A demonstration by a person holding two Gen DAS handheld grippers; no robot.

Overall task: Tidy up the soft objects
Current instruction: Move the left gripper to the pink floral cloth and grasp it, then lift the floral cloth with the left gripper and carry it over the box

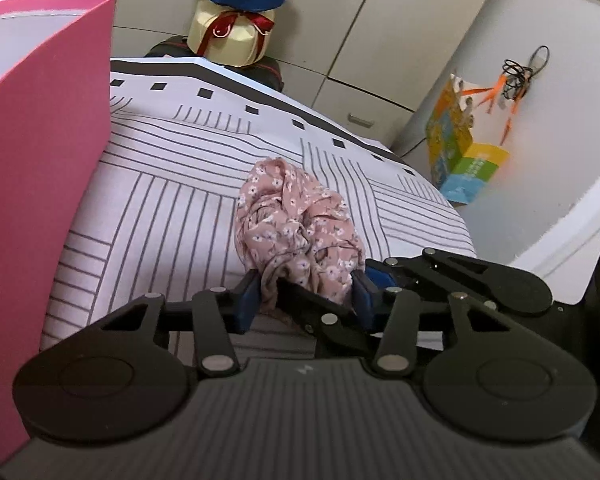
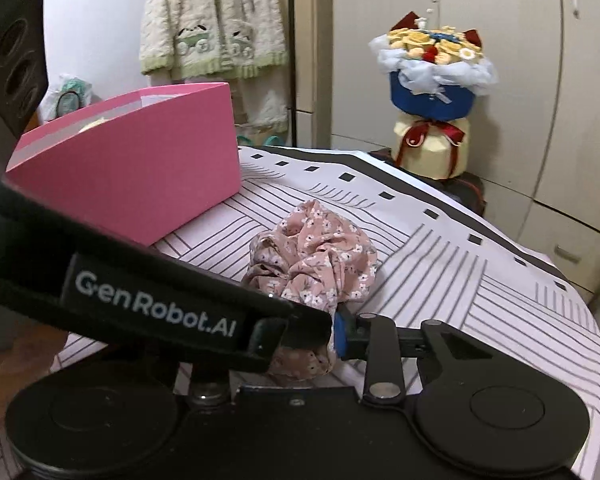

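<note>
A crumpled pink floral cloth (image 1: 296, 236) lies on the striped table cover (image 1: 160, 200). My left gripper (image 1: 304, 300) has its blue-padded fingers closed around the cloth's near end. In the right wrist view the same cloth (image 2: 320, 256) sits mid-table, and my right gripper (image 2: 320, 340) also pinches its near end; the left gripper's body crosses in front and hides the right gripper's left finger. An open pink box (image 2: 140, 160) stands at the table's left, close beside the left gripper (image 1: 40, 180).
A bouquet in a blue wrap (image 2: 432, 80) on a cream gift box (image 2: 432, 152) stands behind the table. Cupboard doors (image 2: 500, 80) line the back. A colourful paper bag (image 1: 464, 148) hangs on the right wall. A knitted garment (image 2: 216, 20) hangs behind the box.
</note>
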